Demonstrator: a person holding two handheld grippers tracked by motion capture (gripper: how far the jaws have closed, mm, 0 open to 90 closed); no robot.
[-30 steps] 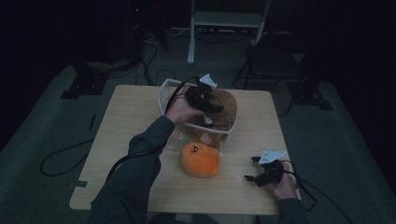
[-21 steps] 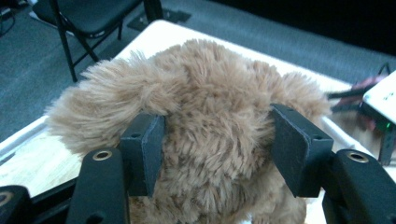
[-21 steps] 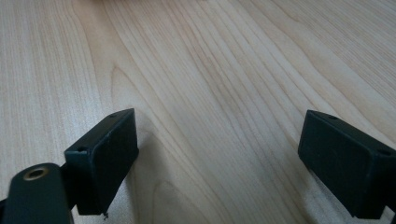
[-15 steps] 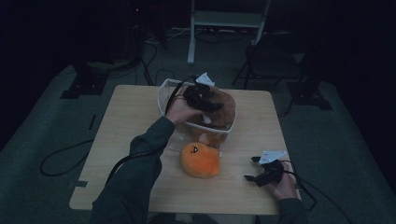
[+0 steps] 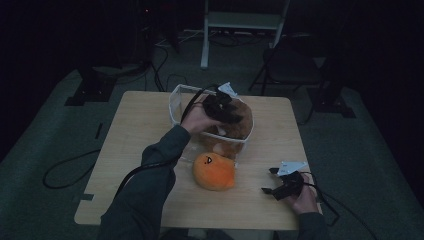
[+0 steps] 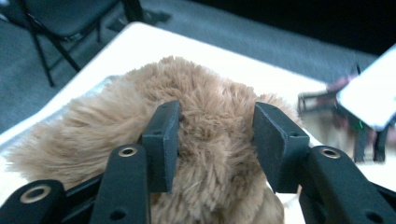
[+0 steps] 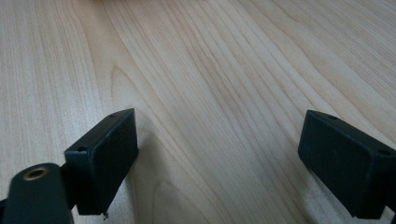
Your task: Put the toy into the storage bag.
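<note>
Lying in the clear bin (image 5: 176,107), the brown plush toy (image 5: 239,122) runs lengthwise toward the table's (image 5: 135,130) near edge. Your left gripper (image 6: 215,140), jaws just closing, pinches its fur; your right gripper (image 7: 224,158) rests agape, well apart.

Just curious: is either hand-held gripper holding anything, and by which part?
The left hand-held gripper pinches the brown plush toy by a fold of fur on top, jaws just closing. The right hand-held gripper holds nothing.

No readable text, labels or numbers, dim high view perhaps hiding small print
</note>
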